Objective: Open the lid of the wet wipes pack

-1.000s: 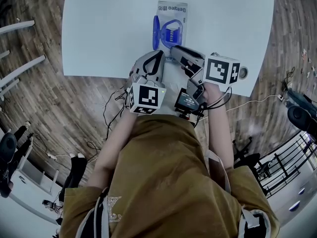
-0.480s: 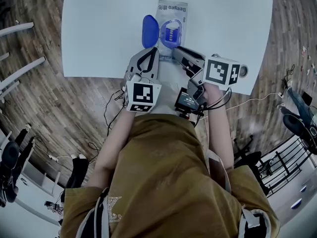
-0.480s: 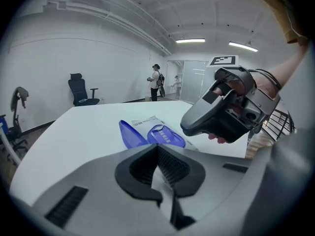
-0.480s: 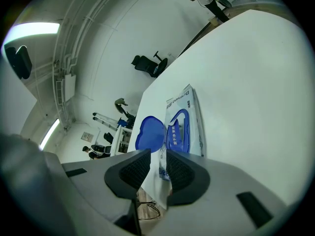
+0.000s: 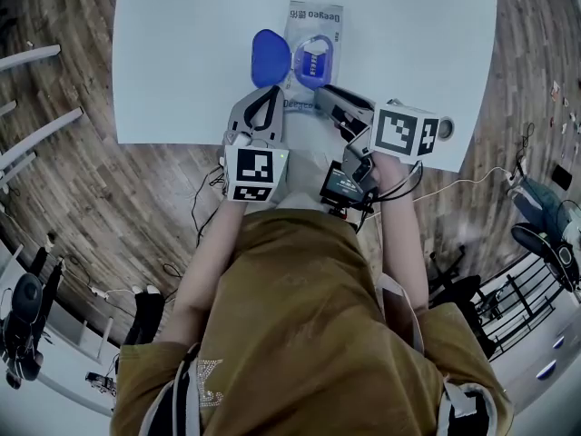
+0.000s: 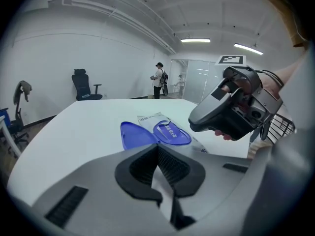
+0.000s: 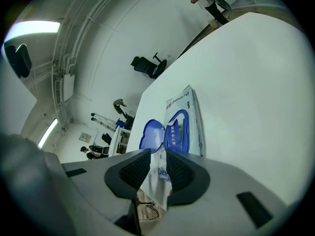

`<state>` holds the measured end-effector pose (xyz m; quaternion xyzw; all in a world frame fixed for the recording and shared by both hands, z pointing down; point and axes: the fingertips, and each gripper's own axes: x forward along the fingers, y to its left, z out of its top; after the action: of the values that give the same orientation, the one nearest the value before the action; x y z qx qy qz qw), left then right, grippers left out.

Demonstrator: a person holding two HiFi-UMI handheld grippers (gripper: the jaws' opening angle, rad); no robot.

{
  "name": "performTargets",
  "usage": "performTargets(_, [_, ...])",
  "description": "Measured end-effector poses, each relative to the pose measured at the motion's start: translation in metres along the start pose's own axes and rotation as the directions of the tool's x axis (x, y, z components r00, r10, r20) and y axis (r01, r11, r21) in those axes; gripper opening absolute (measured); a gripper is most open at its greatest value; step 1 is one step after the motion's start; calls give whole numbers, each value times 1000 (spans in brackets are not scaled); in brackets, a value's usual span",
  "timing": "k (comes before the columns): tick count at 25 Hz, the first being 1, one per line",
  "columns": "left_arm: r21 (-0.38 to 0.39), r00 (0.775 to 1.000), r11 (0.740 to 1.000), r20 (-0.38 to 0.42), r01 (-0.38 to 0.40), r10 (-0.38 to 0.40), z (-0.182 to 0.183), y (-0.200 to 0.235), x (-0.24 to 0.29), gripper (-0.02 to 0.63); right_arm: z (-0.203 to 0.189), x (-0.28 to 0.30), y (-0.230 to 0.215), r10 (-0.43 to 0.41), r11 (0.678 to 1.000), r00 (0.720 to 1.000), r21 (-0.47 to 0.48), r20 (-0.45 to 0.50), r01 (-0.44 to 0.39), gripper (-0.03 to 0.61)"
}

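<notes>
The wet wipes pack (image 5: 316, 16) lies flat on the white table (image 5: 182, 53), its print facing away from me. Its blue lid (image 5: 270, 57) is swung fully open and lies to the left of the blue opening frame (image 5: 314, 62). My right gripper (image 5: 320, 90) is shut on the pack's near end; the film (image 7: 158, 173) shows pinched between its pads. My left gripper (image 5: 264, 92) is shut on nothing, just short of the lid (image 6: 134, 134) and not touching it. The pack (image 6: 147, 118) lies beyond it.
The table's near edge (image 5: 200, 139) runs under both grippers, with wood floor and cables (image 5: 204, 207) below it. My right gripper (image 6: 236, 109) fills the right side of the left gripper view. An office chair (image 6: 84, 85) and a person (image 6: 158, 80) stand far off.
The lid went from standing upright to lying flat on the left. My left gripper drew back and a little left, away from the lid. The right gripper kept its hold.
</notes>
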<state>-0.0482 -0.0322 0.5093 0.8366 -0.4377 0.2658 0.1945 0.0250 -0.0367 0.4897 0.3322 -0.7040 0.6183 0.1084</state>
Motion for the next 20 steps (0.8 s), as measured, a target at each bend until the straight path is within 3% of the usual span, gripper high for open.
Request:
performTargets(3, [-28,1000,1000,-25,-4,3,-8,6,3,2,2,0,0,-18,1000,1000,-6,18,18,87])
performTargets(5, [-47,998,999,-60,-7,4,-15,10,5,2,11,-5,-5,-85,995,993,-52,81,90,87])
performTargets(8, [-55,995,998,-97,-11,6,-19,11,8,2,29,-20,-12,-223,947,951,-182,216,264,87])
performTargets(10, [-58,994,998,-106,-13,7,-19,11,9,2,35,-27,-11,-265,910,926,-248,268,332,87])
performTargets(13, [-93,994,996,-105,-12,2,-19,12,12,2,38,-34,-11,-284,880,908,-292,307,374,87])
performTargets(20, [-145,996,989,-91,-14,1,-17,20,9,2,43,-44,-4,-264,849,879,-337,396,407,87])
